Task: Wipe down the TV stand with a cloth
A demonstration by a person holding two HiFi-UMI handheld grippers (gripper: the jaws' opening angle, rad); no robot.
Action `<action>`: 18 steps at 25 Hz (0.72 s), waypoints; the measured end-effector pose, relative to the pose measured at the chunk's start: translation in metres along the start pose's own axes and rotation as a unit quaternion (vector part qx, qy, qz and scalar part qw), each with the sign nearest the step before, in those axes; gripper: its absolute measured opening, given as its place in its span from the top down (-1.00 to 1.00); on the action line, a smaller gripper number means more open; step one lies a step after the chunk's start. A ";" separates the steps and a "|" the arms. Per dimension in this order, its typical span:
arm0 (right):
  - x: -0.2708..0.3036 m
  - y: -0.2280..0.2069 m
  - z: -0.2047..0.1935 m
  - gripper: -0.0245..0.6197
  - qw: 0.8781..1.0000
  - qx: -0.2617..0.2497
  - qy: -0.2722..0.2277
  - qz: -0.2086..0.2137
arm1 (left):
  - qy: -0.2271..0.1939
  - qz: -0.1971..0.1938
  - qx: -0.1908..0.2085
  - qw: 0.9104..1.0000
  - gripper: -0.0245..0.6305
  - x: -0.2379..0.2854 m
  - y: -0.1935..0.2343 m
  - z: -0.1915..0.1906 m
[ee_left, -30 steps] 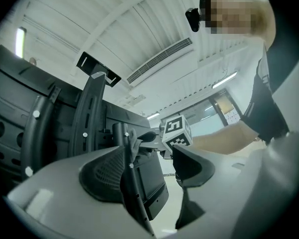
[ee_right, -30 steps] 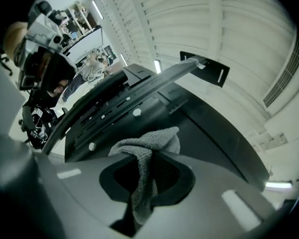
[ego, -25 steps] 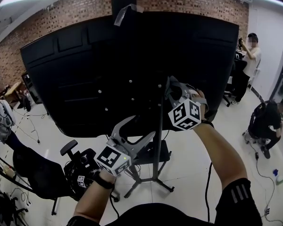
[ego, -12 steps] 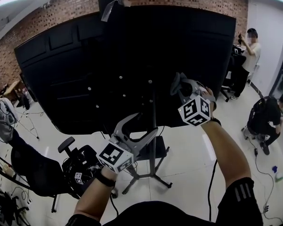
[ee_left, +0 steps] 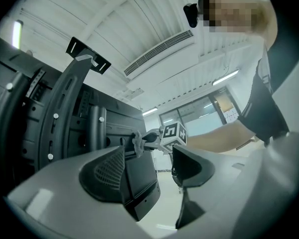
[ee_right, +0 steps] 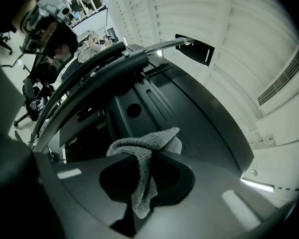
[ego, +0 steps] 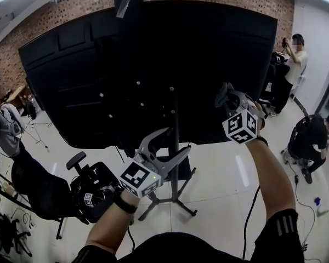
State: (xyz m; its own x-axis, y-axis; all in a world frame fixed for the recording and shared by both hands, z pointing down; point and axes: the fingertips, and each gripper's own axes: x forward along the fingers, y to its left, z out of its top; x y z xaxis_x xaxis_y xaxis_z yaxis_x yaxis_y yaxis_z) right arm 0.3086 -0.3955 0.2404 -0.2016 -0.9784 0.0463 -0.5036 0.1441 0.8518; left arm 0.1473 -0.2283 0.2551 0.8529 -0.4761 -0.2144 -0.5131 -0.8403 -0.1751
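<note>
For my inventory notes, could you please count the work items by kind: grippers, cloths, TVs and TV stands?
Grippers: 2 (left gripper, right gripper)
Grey cloth: 1, held in the right gripper
TV: 1
TV stand: 1
Total: 5

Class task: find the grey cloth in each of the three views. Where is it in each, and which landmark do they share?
Head view: too small to make out; it is at the tip of the right gripper, right of centre.
Left gripper view: the cloth, small, mid-frame just above the jaws.
Right gripper view: lower centre, pinched between the jaws.
Shared landmark: the TV's black back panel.
</note>
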 end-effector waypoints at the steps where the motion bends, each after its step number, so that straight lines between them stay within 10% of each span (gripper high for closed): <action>1: 0.000 -0.001 -0.003 0.83 1.000 -0.005 0.003 -0.003 | 0.000 0.003 0.000 1.000 -0.06 -0.001 -0.001 0.000; 8: -0.015 -0.007 -0.004 0.83 0.999 0.035 -0.013 0.000 | 0.001 0.015 0.004 1.000 -0.06 -0.009 -0.007 0.005; 18: -0.074 0.035 0.141 0.80 0.977 0.104 -0.180 0.052 | -0.007 0.050 0.005 0.999 -0.06 -0.061 0.017 0.017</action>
State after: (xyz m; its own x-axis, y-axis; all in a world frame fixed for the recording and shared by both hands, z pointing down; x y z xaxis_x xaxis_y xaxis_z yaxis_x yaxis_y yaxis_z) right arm 0.1870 -0.2972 0.1933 -0.5239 -0.8470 -0.0906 -0.6174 0.3043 0.7254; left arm 0.0846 -0.2091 0.2487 0.7955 -0.5542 -0.2448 -0.5970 -0.7860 -0.1607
